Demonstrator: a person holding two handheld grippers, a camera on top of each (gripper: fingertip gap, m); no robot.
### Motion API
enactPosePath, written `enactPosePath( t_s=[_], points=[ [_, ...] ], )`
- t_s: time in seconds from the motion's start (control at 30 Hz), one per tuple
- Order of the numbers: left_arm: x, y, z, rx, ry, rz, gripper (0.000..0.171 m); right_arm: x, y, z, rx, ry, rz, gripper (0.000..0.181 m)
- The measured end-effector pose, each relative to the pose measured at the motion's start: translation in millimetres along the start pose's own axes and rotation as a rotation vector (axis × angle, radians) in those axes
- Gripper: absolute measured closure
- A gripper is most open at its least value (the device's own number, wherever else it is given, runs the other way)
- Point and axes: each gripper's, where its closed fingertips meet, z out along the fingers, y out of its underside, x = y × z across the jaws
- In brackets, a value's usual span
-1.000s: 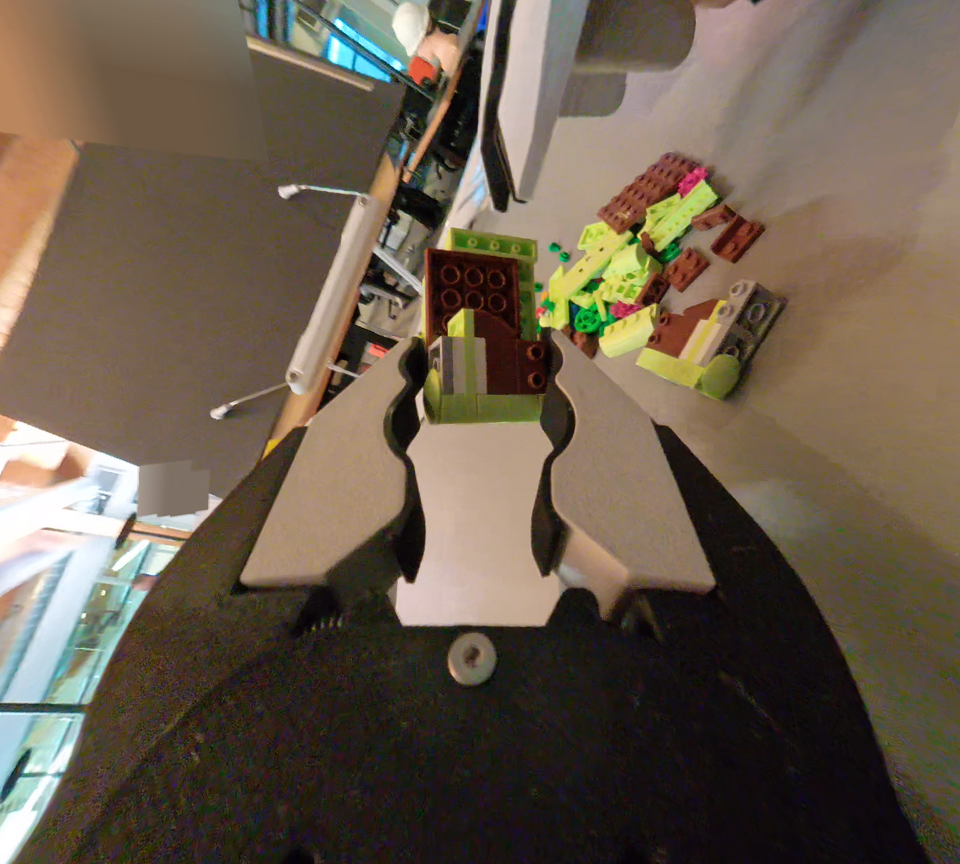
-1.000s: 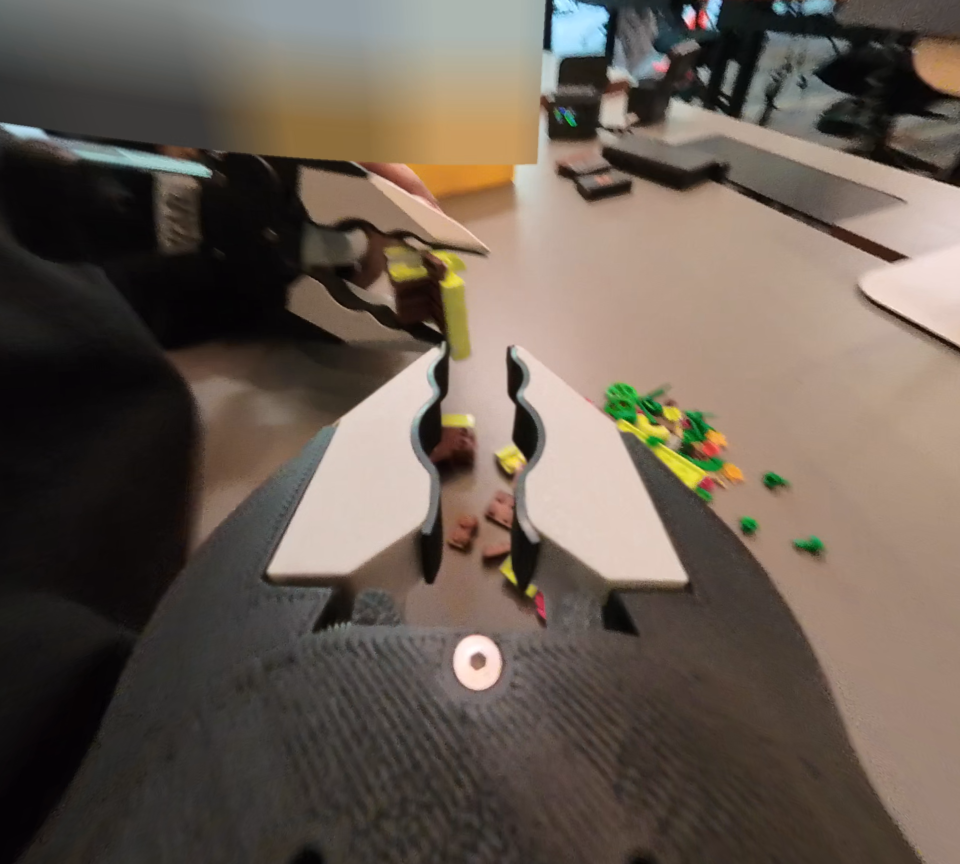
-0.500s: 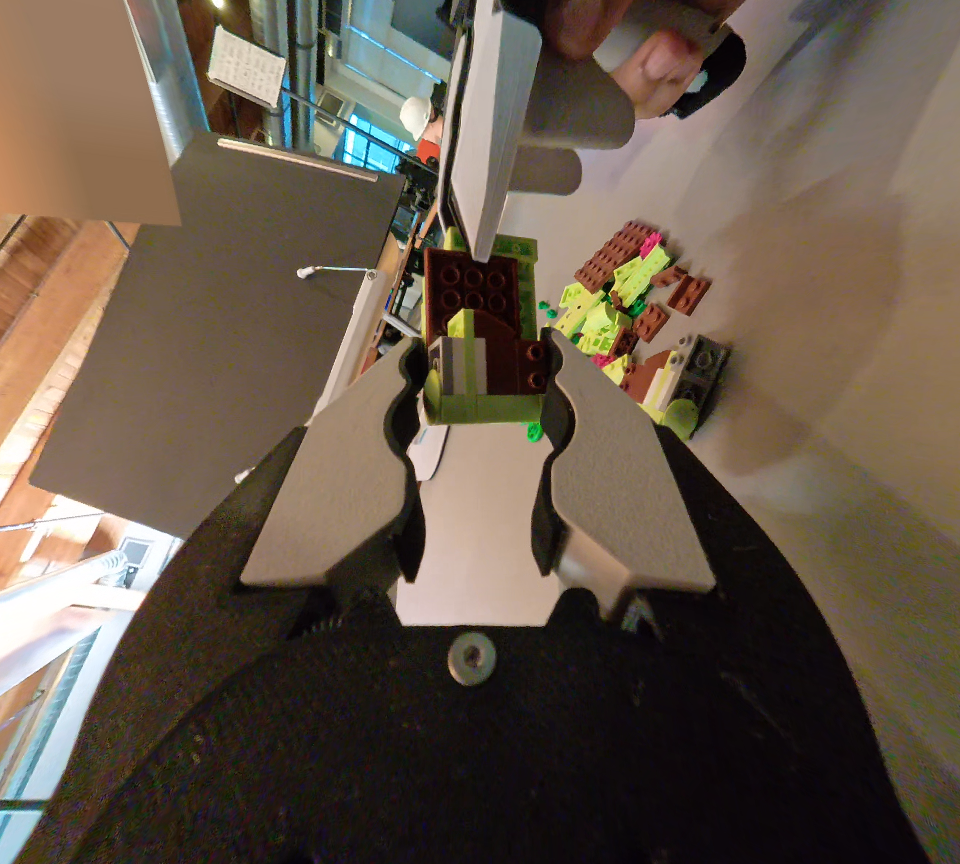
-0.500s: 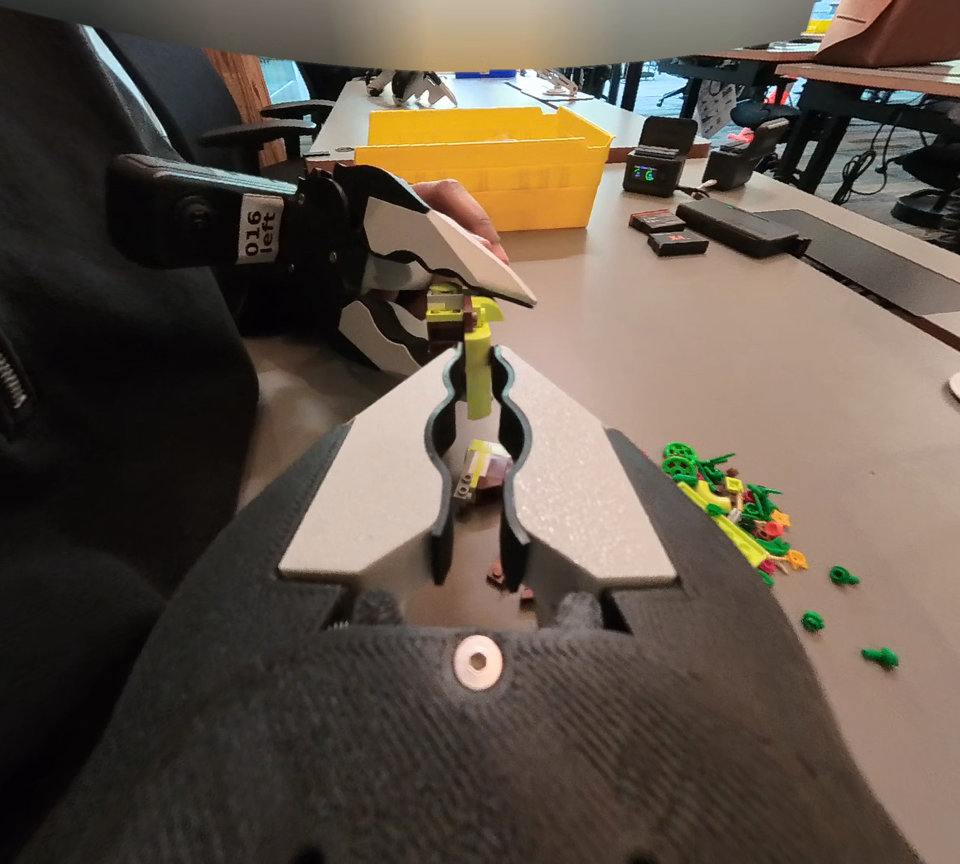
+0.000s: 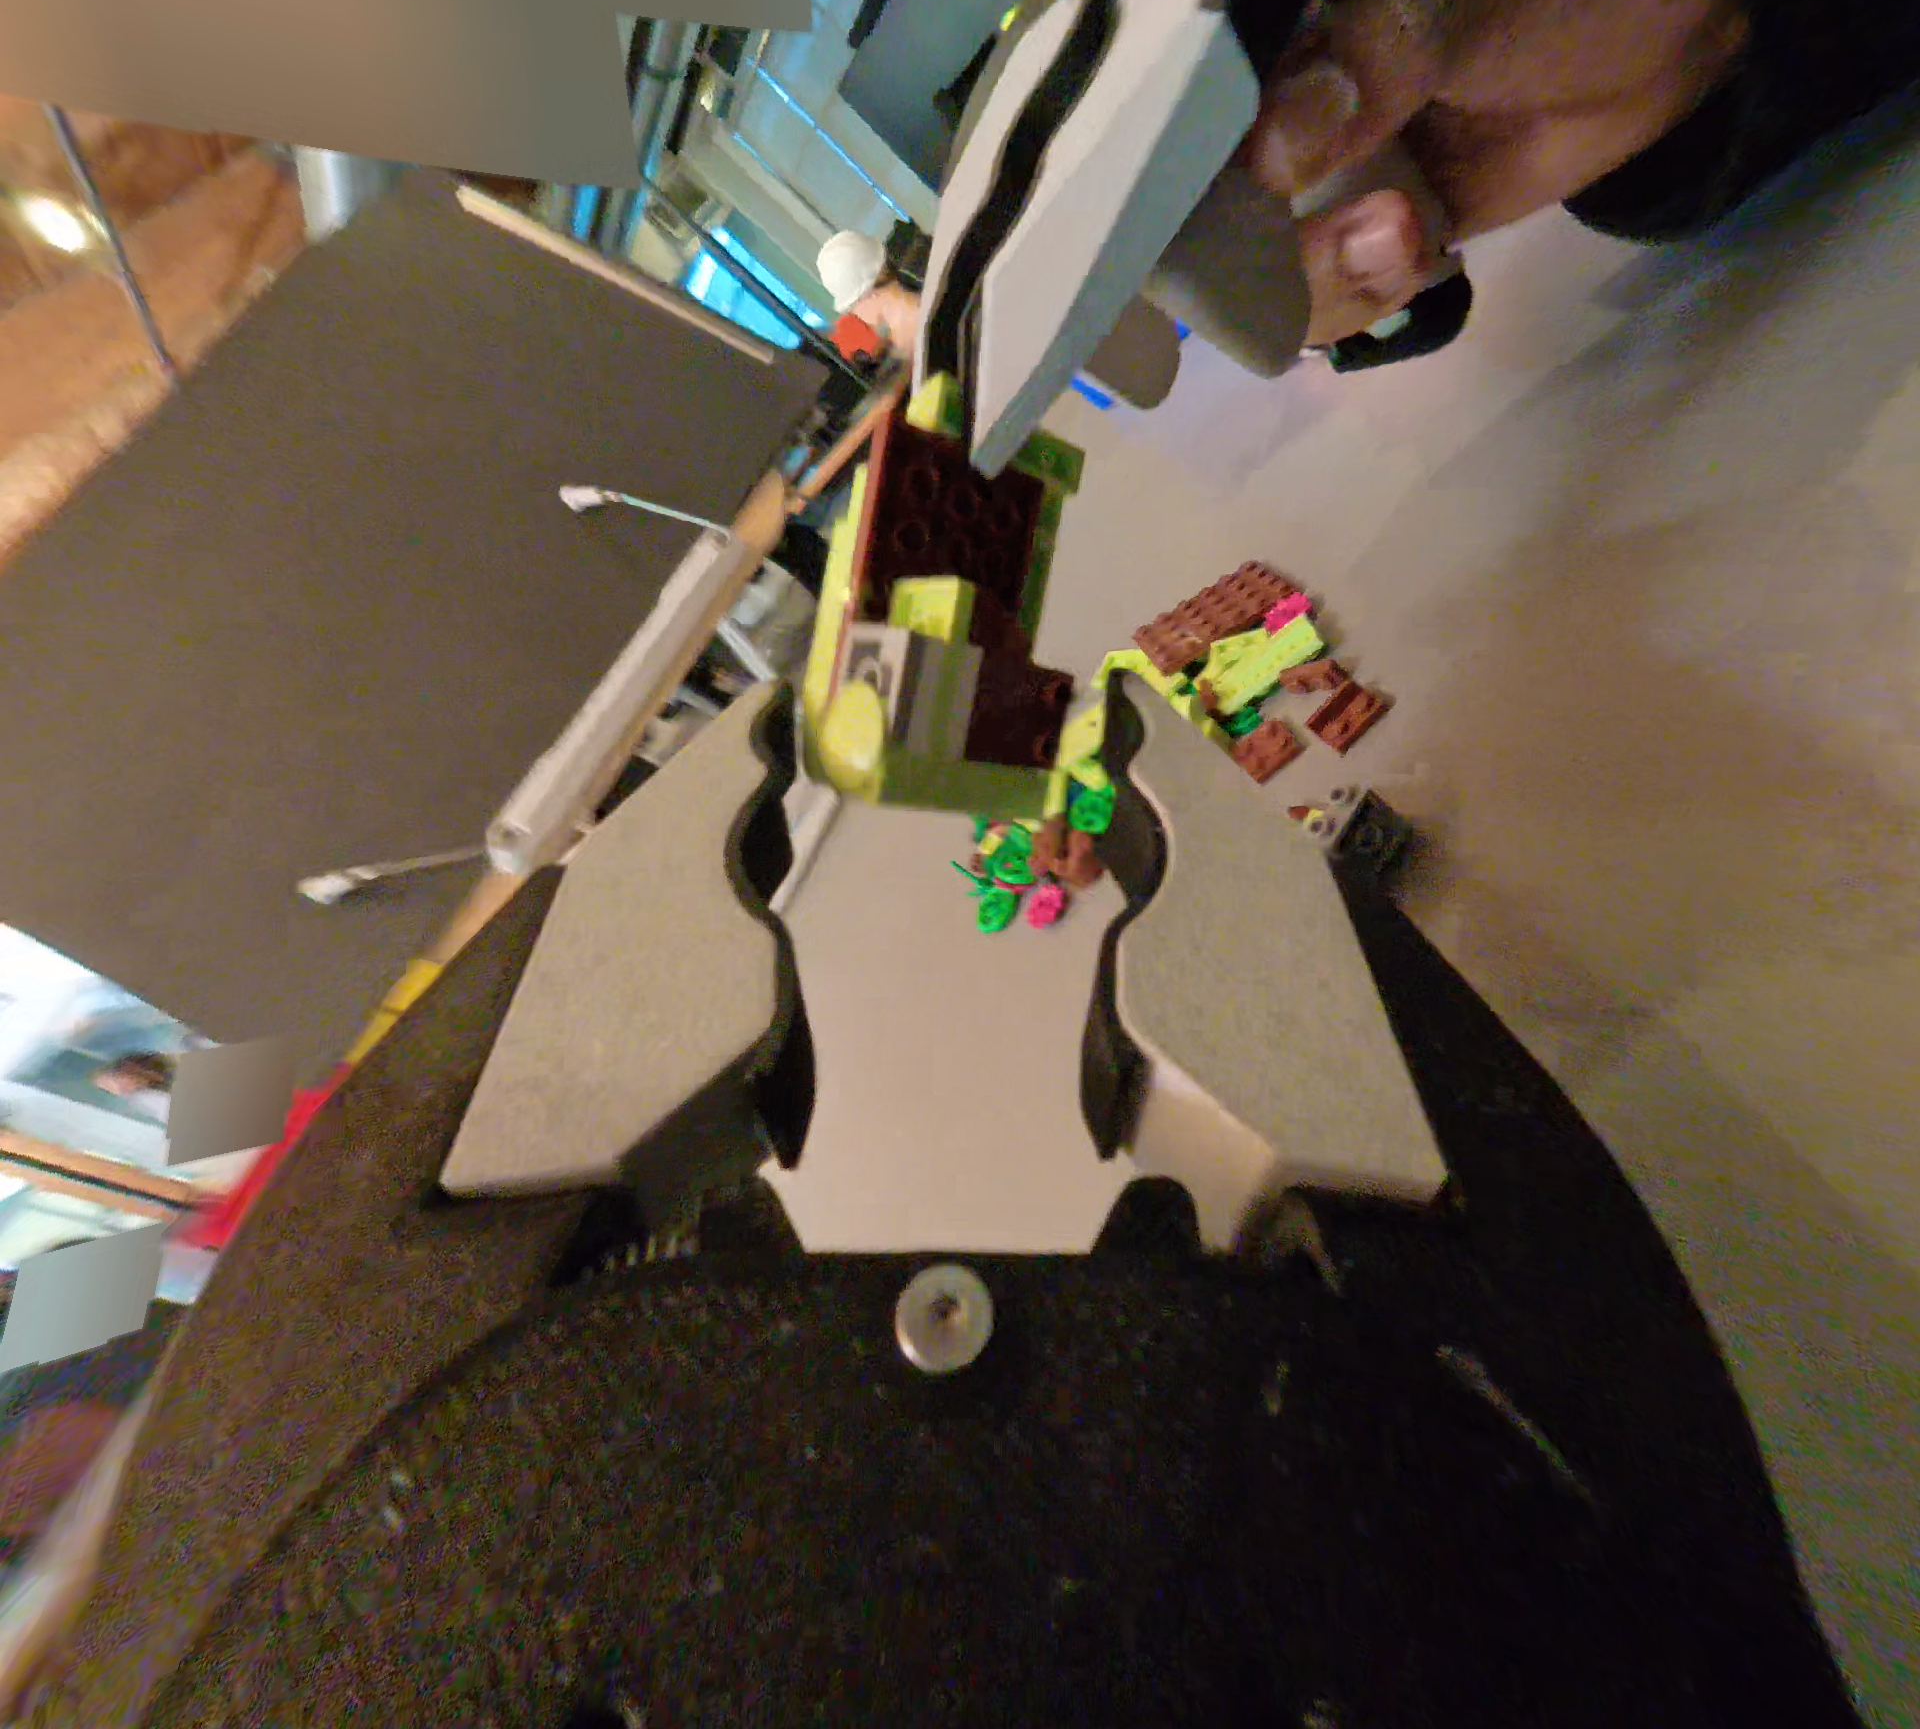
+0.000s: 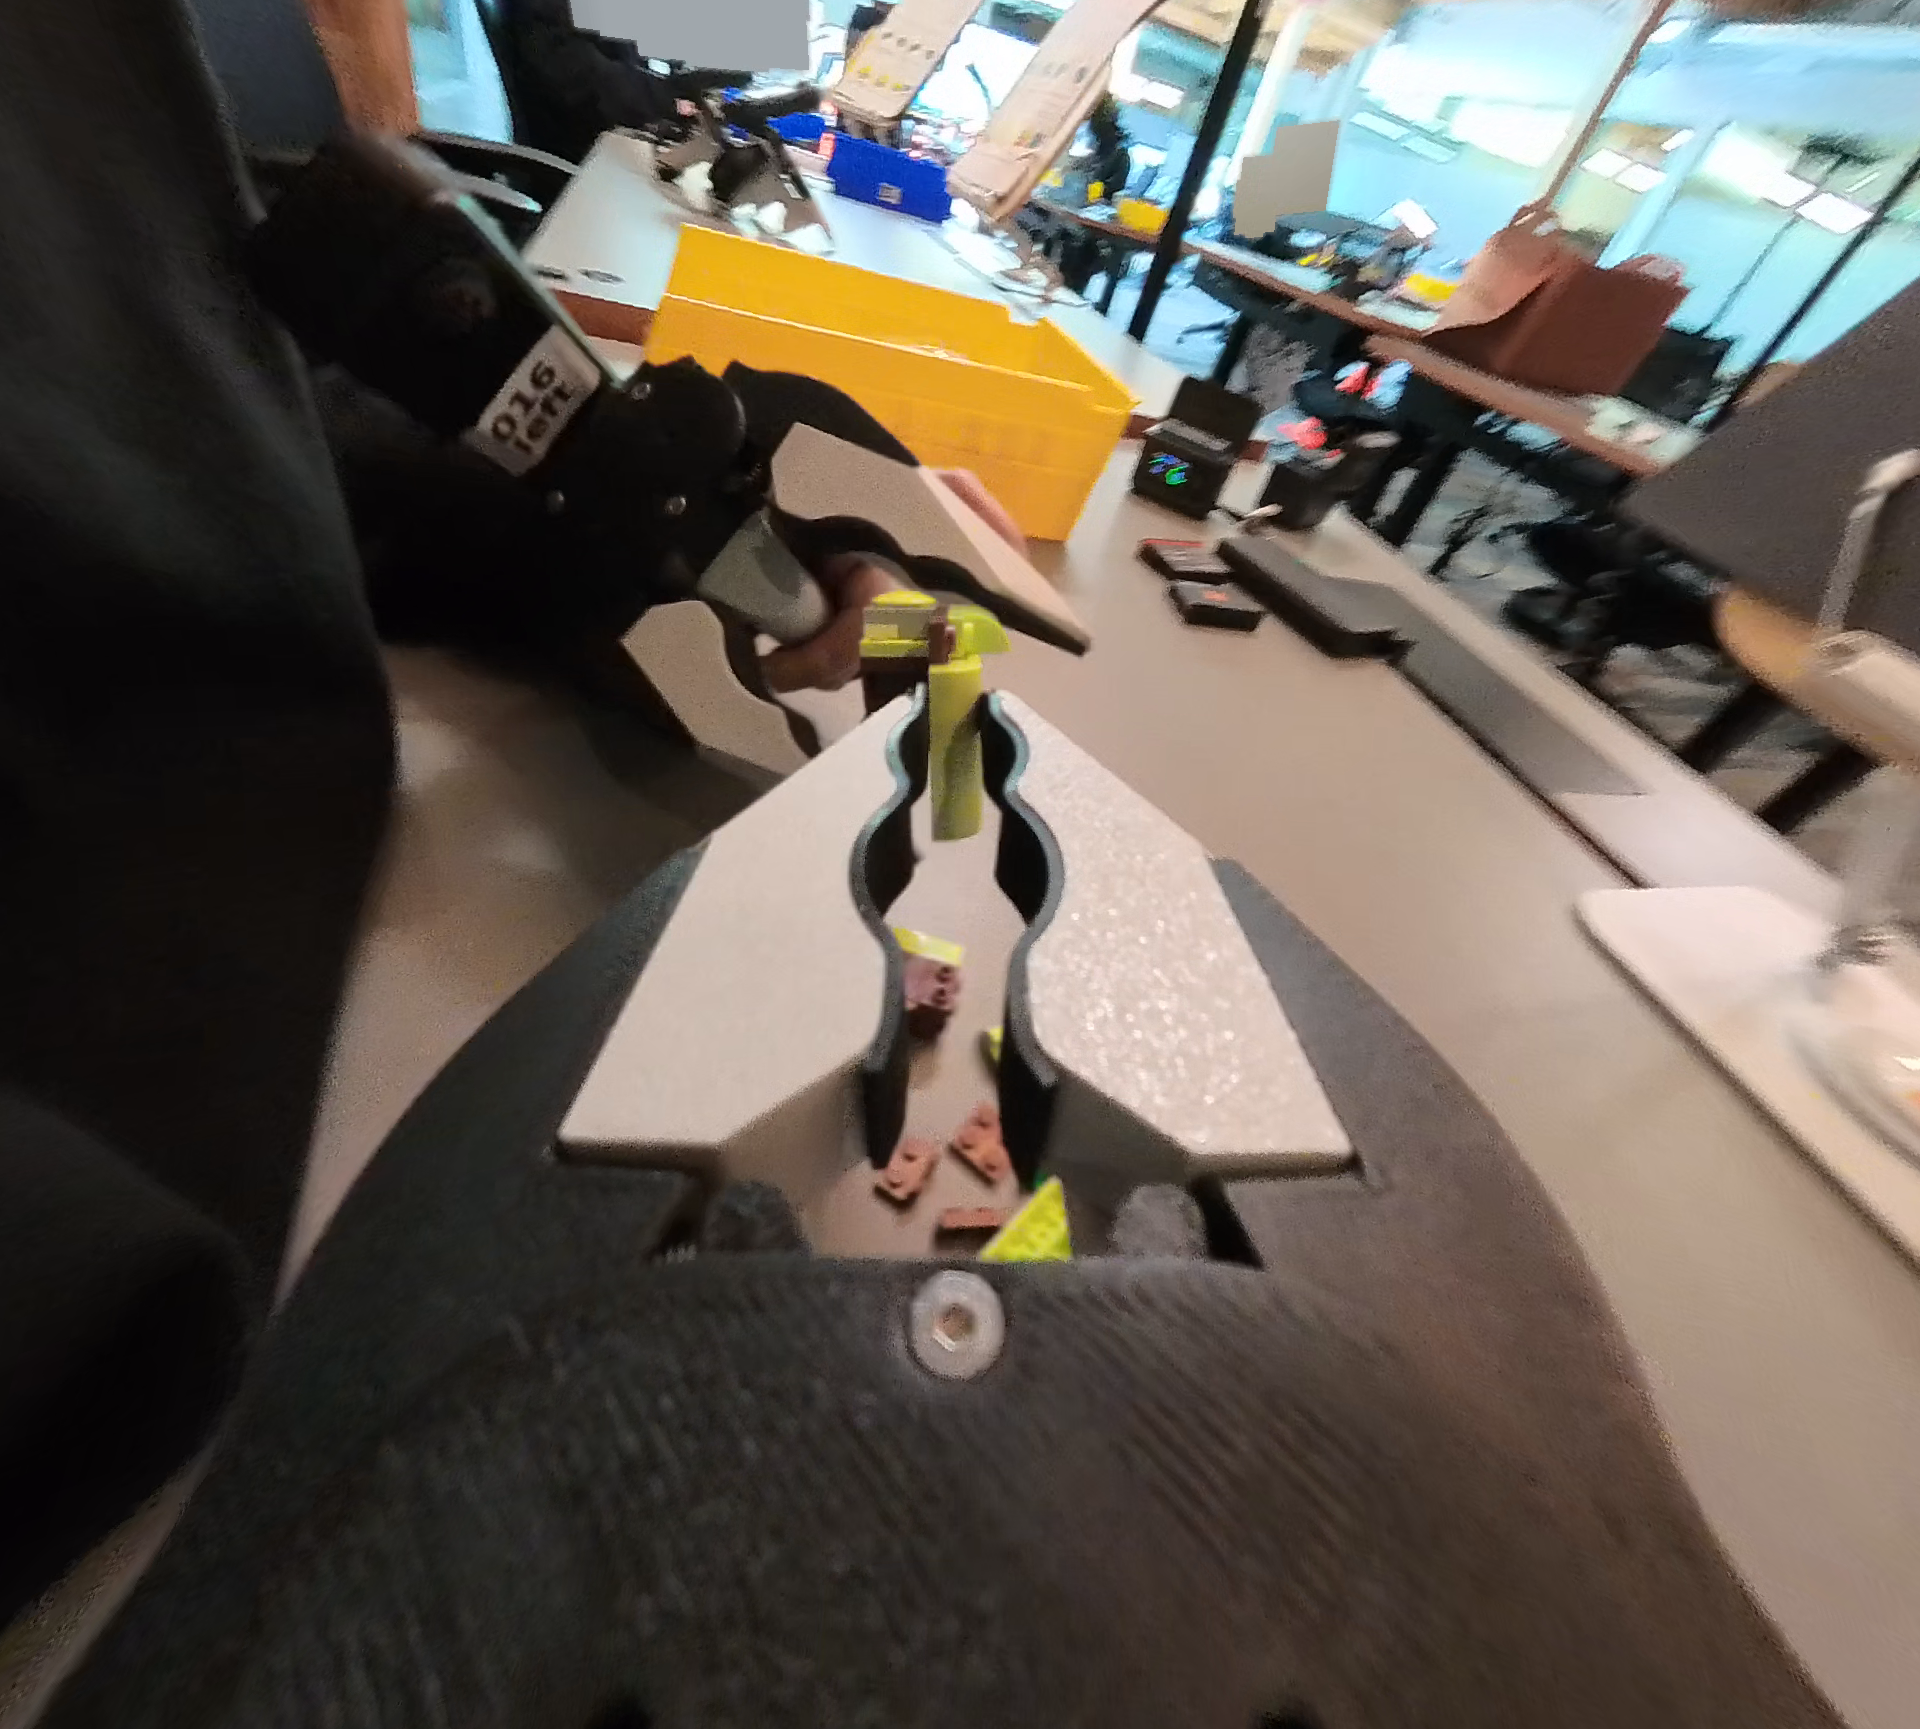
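left gripper [image 5: 940,723]: likely pinching brick model [image 5: 935,630] | right gripper [image 6: 956,723]: pinching model's lime plate [image 6: 954,760]

You get warm, dim indoor light in left wrist view, w/ soft shadows on the grey matte tabletop [image 5: 1558,848]. Right wrist view: bright glare from the big background windows [image 6: 1558,121]. Both smeared by motion blur, fisheye-bent at edges.

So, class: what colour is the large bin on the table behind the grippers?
The bin is bright yellow; it shows best in the right wrist view.
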Motion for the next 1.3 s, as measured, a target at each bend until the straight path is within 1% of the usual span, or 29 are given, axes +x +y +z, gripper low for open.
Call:
enactPosePath(
  t_s=[0.1, 0.13, 0.2, 0.3, 0.33, 0.37, 0.4, 0.47, 0.53, 0.63, 0.67, 0.73, 0.8, 0.9, 1.0, 1.07, 1.1, 1.17, 1.2, 1.3],
  points=[
    [-1, 14, 3, -0.064, 0.101, -0.275, 0.090, 11, -6, -7, 0.004, 0.118, -0.132, 0.174],
    [-2, 14, 3, -0.064, 0.135, -0.387, 0.084, 14, -9, -9, 0.008, 0.160, -0.188, 0.174],
    [-6, 7, 1, -0.019, 0.213, -0.646, 0.079, 19, -14, -13, 0.005, 0.247, -0.317, 0.174],
    [-16, -17, -7, 0.155, 0.397, -1.113, 0.084, 16, -21, -12, 0.005, 0.337, -0.499, 0.174],
    [-21, -23, -9, 0.217, 0.454, -1.256, 0.091, 13, -22, -11, 0.007, 0.347, -0.544, 0.173],
    [-24, -27, -10, 0.266, 0.499, -1.361, 0.100, 10, -22, -8, 0.001, 0.349, -0.574, 0.174],
    [-26, -29, -11, 0.301, 0.528, -1.429, 0.105, 7, -22, -6, -0.004, 0.343, -0.593, 0.174],
    [-25, -31, -10, 0.330, 0.556, -1.503, 0.105, 1, -22, -2, 0.010, 0.321, -0.610, 0.173],
    [-21, -39, -12, 0.363, 0.628, -1.564, 0.103, -6, -27, 0, 0.062, 0.293, -0.608, 0.174],
    [-19, -50, -17, 0.421, 0.754, -1.680, 0.099, -14, -30, 2, 0.127, 0.221, -0.541, 0.174],
    [-19, -51, -18, 0.433, 0.778, -1.714, 0.101, -14, -32, 1, 0.150, 0.205, -0.512, 0.174],
    [-23, -49, -20, 0.460, 0.791, -1.751, 0.121, -12, -36, -2, 0.197, 0.184, -0.446, 0.174],
    [-25, -47, -19, 0.461, 0.785, -1.754, 0.122, -9, -34, -3, 0.197, 0.165, -0.399, 0.173],
    [-25, -44, -18, 0.445, 0.724, -1.689, 0.123, -5, -29, -2, 0.181, 0.177, -0.392, 0.173],
    [-28, -41, -18, 0.435, 0.641, -1.574, 0.124, 0, -24, -2, 0.161, 0.199, -0.389, 0.171],
    [-28, -42, -20, 0.430, 0.598, -1.467, 0.124, 4, -26, -5, 0.199, 0.215, -0.342, 0.162],
    [-27, -43, -20, 0.419, 0.574, -1.411, 0.125, 5, -27, -7, 0.222, 0.215, -0.309, 0.160],
    [-26, -44, -21, 0.407, 0.531, -1.312, 0.124, 7, -28, -10, 0.251, 0.179, -0.216, 0.154],
    [-26, -45, -21, 0.406, 0.516, -1.274, 0.124, 9, -29, -11, 0.266, 0.158, -0.140, 0.147],
    [-24, -46, -22, 0.396, 0.497, -1.213, 0.124, 15, -29, -12, 0.299, 0.044, 0.160, 0.129]
  ],
)
